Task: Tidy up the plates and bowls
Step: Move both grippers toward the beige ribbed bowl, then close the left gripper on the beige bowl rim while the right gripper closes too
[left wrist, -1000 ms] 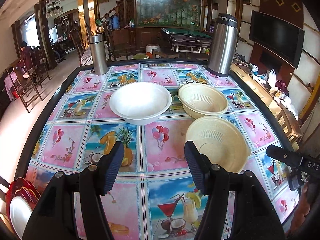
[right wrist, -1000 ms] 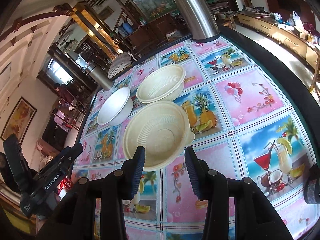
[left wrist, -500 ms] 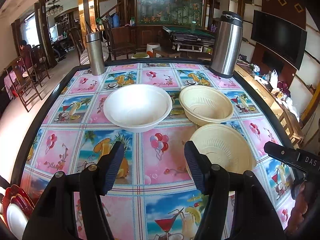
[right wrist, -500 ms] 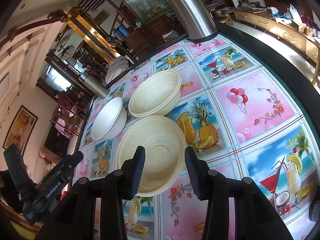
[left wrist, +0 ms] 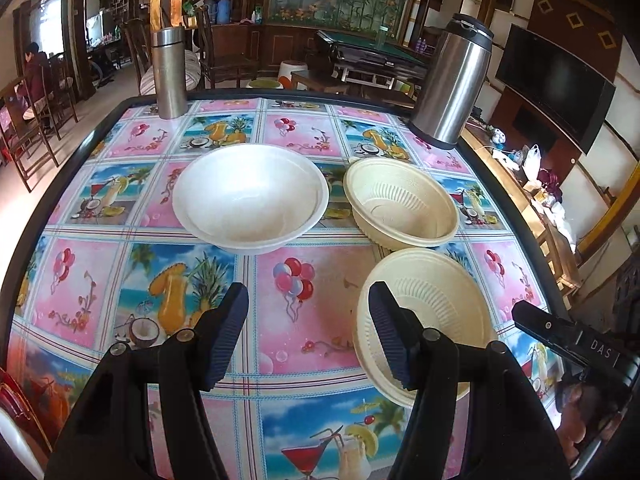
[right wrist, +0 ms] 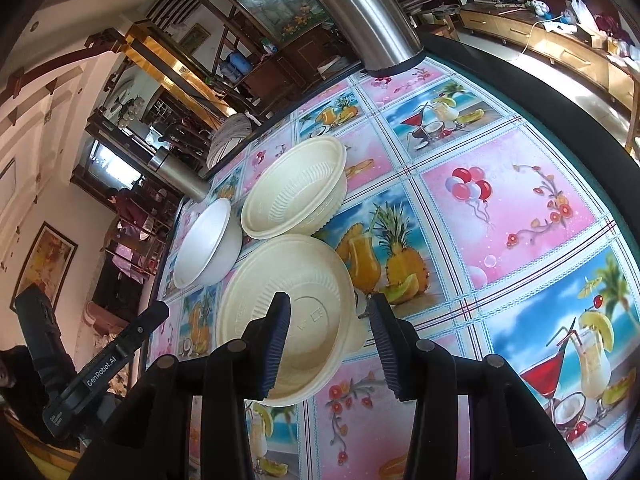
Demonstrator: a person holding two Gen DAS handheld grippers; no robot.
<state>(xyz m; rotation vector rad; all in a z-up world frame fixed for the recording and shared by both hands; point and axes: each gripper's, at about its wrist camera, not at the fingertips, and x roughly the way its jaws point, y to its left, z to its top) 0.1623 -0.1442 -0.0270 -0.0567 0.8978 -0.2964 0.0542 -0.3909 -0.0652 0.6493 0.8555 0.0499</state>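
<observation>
Three bowls stand on the patterned table (left wrist: 312, 312). A white bowl (left wrist: 251, 203) (right wrist: 205, 242) is left of centre. A cream ribbed bowl (left wrist: 402, 205) (right wrist: 296, 189) is to its right. A second cream bowl (left wrist: 434, 312) (right wrist: 288, 312) sits nearer me. My left gripper (left wrist: 308, 334) is open and empty above the table, its right finger over that near bowl's left rim. My right gripper (right wrist: 330, 344) is open, its jaws on either side of the near bowl's right rim, left finger over the bowl's inside, right finger outside it.
A tall steel flask (left wrist: 452, 80) (right wrist: 360, 12) stands at the table's far right corner, a slimmer steel flask (left wrist: 170, 72) at the far left. Red and white plates (left wrist: 16, 412) lie at the left near edge. The table's dark rim (right wrist: 560, 120) runs along the right.
Both grippers have moved forward toward the bowls. The right gripper has come down over the near cream bowl's rim, and the bowls appear larger in both views.
</observation>
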